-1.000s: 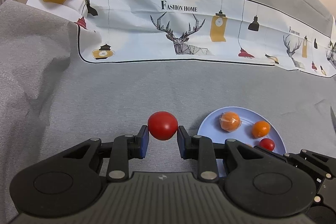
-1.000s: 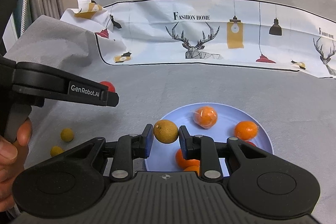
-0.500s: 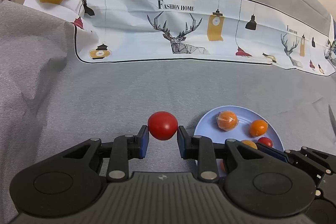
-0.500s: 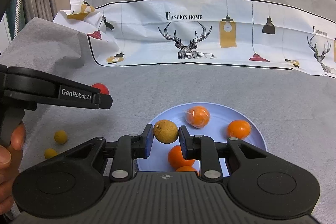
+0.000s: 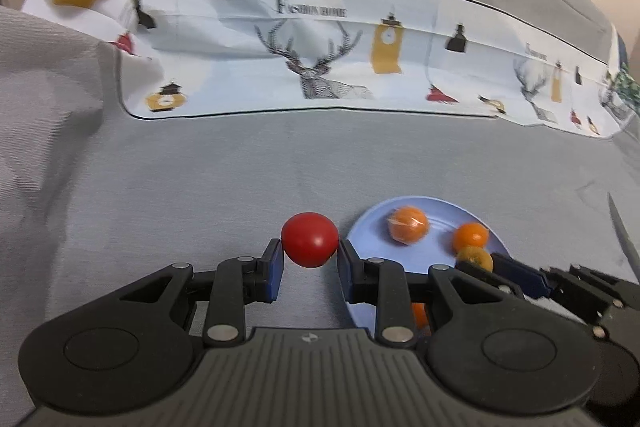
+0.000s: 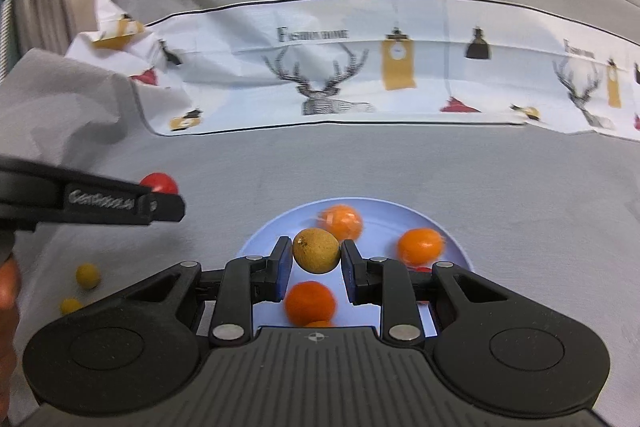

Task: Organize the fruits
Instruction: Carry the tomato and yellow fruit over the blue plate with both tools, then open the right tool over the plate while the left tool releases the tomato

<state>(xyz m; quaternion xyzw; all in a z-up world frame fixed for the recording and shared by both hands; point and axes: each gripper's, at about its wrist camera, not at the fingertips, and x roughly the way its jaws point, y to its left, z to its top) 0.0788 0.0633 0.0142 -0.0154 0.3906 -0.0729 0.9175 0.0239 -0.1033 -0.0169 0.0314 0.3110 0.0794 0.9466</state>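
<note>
My left gripper (image 5: pixel 310 254) is shut on a red tomato (image 5: pixel 309 239) and holds it just left of the light blue plate (image 5: pixel 362 231). My right gripper (image 6: pixel 313 259) is shut on a tan-yellow round fruit (image 6: pixel 316 250) above the same plate (image 6: pixel 256 245). The plate holds several oranges, one wrapped (image 6: pixel 341 222), one at the right (image 6: pixel 421 246) and one near me (image 6: pixel 310 301). The left gripper's finger and the tomato (image 6: pixel 159 183) show at the left of the right wrist view. The right gripper with its fruit (image 5: pixel 475 258) shows at the right of the left wrist view.
Two small yellow fruits (image 6: pixel 87 275) (image 6: pixel 70 305) lie on the grey cloth left of the plate. A white printed cloth with deer (image 5: pixel 320 67) lies across the back. The grey cloth is rumpled and raised at the left (image 5: pixel 48 75).
Both grippers have moved forward toward the plate, which now looks nearer. The right gripper with its fruit now hangs over the plate's middle. Both still hold their fruit.
</note>
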